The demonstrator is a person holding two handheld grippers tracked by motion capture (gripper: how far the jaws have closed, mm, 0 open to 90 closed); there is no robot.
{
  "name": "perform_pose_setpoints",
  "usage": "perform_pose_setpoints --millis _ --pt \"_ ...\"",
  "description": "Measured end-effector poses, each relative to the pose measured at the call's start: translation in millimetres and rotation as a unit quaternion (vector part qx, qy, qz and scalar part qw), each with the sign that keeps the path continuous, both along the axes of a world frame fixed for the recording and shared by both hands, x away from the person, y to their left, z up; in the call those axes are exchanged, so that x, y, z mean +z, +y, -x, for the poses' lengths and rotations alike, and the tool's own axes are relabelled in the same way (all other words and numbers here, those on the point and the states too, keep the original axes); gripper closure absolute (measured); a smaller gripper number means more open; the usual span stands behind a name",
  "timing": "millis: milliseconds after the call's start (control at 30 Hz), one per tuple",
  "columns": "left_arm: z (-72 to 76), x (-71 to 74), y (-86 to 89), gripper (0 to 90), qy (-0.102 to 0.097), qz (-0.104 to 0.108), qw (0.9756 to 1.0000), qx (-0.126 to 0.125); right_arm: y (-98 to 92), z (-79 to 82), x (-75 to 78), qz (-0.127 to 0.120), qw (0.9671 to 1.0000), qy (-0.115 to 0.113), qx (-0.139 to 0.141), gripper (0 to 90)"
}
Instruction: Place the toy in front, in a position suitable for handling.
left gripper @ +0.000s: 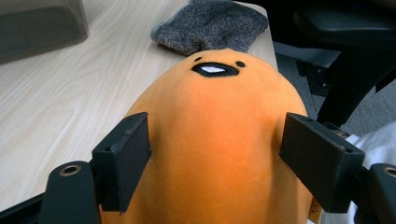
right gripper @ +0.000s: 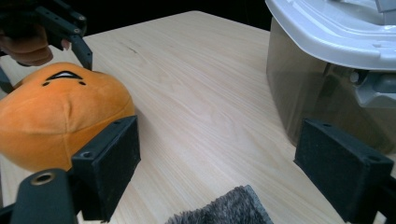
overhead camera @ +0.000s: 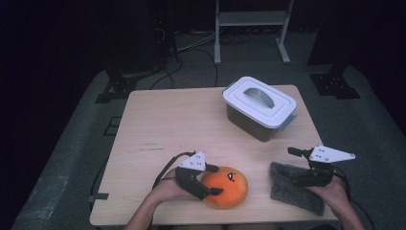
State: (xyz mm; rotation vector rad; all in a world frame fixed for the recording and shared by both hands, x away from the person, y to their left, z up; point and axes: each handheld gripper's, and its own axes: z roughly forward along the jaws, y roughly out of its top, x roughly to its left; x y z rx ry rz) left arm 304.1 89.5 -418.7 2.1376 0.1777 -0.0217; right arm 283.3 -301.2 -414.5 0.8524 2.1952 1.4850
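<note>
An orange plush toy (overhead camera: 225, 187) with a small black face lies near the table's front edge. My left gripper (overhead camera: 216, 180) reaches it from the left, and its two pads (left gripper: 126, 158) press on the toy's sides (left gripper: 219, 140). To the right, a grey fuzzy cloth (overhead camera: 297, 191) lies flat on the table. My right gripper (overhead camera: 291, 166) hovers over the cloth's left part, its jaws wide apart. In the right gripper view the cloth's edge (right gripper: 224, 207) shows low between the pads (right gripper: 112, 163), untouched, with the toy (right gripper: 56, 116) at the left.
A lidded plastic box (overhead camera: 258, 108) with a white handled lid stands at the back right of the wooden table (overhead camera: 167, 124). In the right gripper view it rises close behind the right pad (right gripper: 336, 70). Dark stands and cables lie on the floor beyond.
</note>
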Motion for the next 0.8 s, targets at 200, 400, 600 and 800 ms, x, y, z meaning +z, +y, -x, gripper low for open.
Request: perform_pose_setpoints --millis 200,400,600,800 --pt "-0.4 -0.3 0.5 23.2 0.001 0.0 1.0 0.0 6.8 -7.1 2.8 -0.014 0.9998 0.013 -0.006 12.8" --pt "-0.4 -0.2 0.4 22.9 0.0 0.0 1.0 -0.001 13.2 -13.7 4.9 -0.024 0.9994 0.022 -0.008 11.2" --pt "-0.3 0.0 0.2 22.8 -0.001 -0.001 1.0 -0.003 18.9 -20.3 6.3 -0.039 0.9986 0.032 -0.014 11.0" --pt "-0.5 0.2 0.3 22.7 -0.001 -0.002 1.0 -0.004 24.7 -25.3 5.5 -0.04 0.9984 0.036 -0.019 2.4"
